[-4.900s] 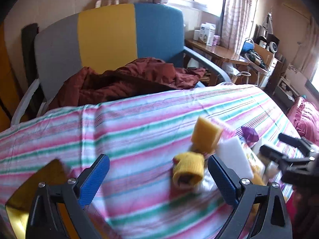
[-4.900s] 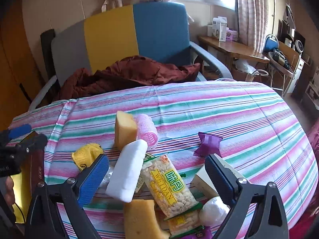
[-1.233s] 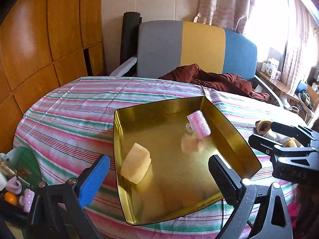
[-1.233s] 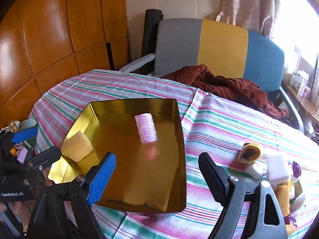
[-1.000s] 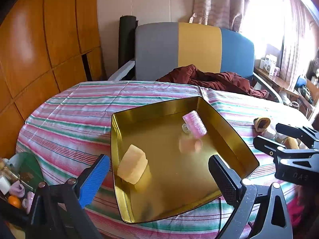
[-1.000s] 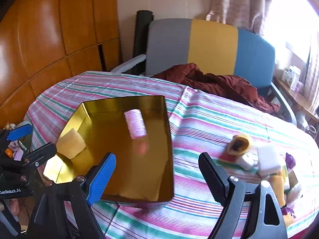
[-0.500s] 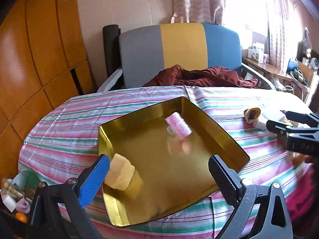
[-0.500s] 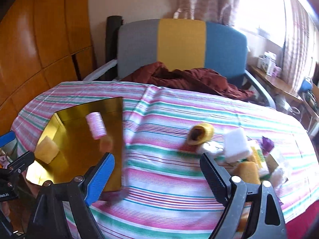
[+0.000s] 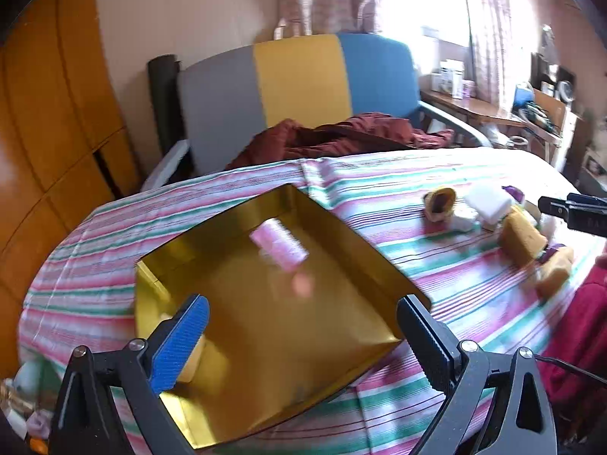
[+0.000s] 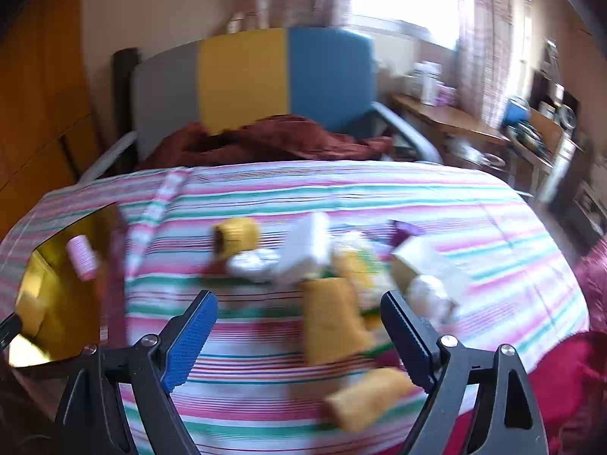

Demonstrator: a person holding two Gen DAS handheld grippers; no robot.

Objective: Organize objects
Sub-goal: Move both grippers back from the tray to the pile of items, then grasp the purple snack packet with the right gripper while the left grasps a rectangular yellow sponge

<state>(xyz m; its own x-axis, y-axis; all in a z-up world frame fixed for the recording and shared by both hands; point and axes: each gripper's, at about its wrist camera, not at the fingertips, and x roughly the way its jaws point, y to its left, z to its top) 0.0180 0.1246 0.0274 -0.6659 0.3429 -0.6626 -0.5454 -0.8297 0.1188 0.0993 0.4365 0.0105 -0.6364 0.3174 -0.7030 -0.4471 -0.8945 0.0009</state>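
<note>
A gold tray lies on the striped tablecloth, and in it are a pink hair roller and a yellow sponge half hidden behind my left finger. My left gripper hovers open over the tray's near side, holding nothing. My right gripper is open and empty above a blurred pile. In the pile are a yellow sponge, a second sponge, a white block, a yellow roll and a purple wrapper. The right wrist view has the tray at far left.
Behind the table stands a chair with a grey, yellow and blue back and a maroon cloth on its seat. Wood panelling fills the left. A cluttered desk stands at the right. Small items sit low beyond the table's left edge.
My right gripper has swung right, away from the tray and over the pile of sponges. My left gripper has shifted and rolled a little, and the tray's sponge now sits behind its left finger.
</note>
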